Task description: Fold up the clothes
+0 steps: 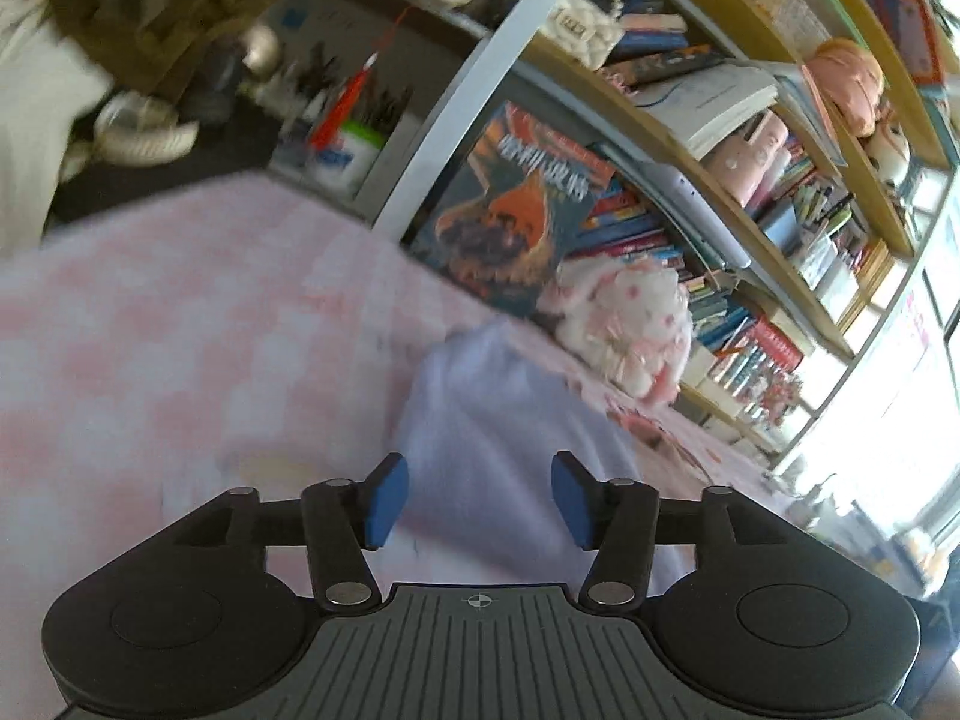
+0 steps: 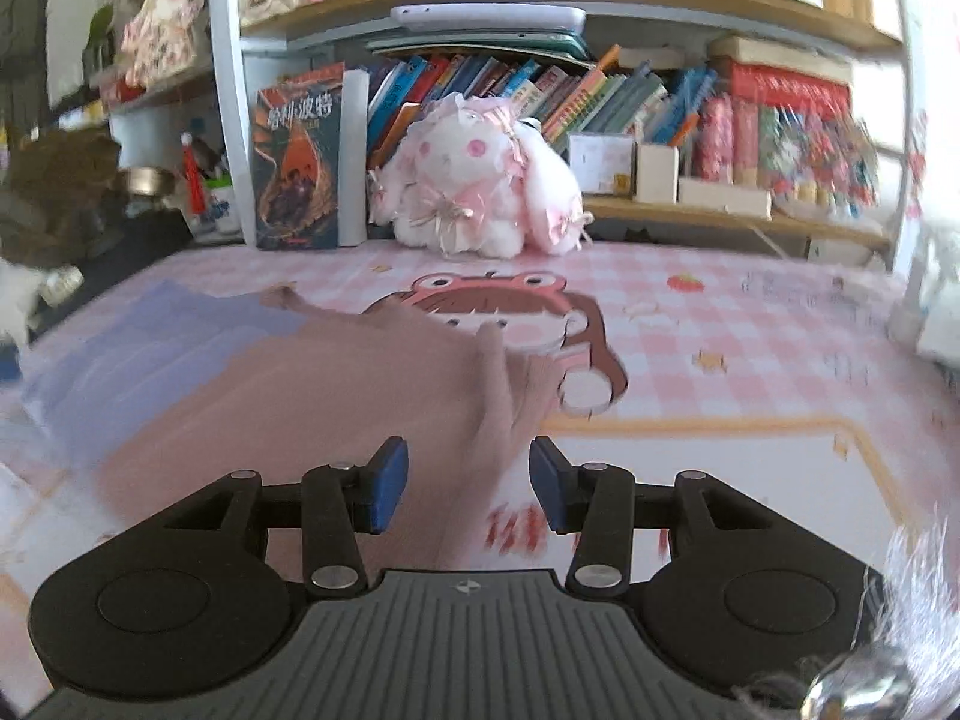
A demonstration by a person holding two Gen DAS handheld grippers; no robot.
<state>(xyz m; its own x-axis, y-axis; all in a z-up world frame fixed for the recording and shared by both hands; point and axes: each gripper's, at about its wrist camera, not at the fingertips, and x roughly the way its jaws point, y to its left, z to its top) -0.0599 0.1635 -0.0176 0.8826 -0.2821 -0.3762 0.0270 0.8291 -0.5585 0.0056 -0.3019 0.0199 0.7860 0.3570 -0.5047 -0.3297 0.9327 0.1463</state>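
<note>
A pale lavender garment lies on the pink checked table cover. My left gripper is open just above it, with nothing between its blue pads. In the right wrist view a dusty pink garment lies spread on the cover, partly over the lavender one. Its right edge is bunched into a ridge. My right gripper is open and hovers over that ridge, which runs between the two pads without being pinched.
A white and pink plush rabbit and a standing book sit at the table's far edge, against full bookshelves. A white object lies at the far right. A person in brown and white is at the left.
</note>
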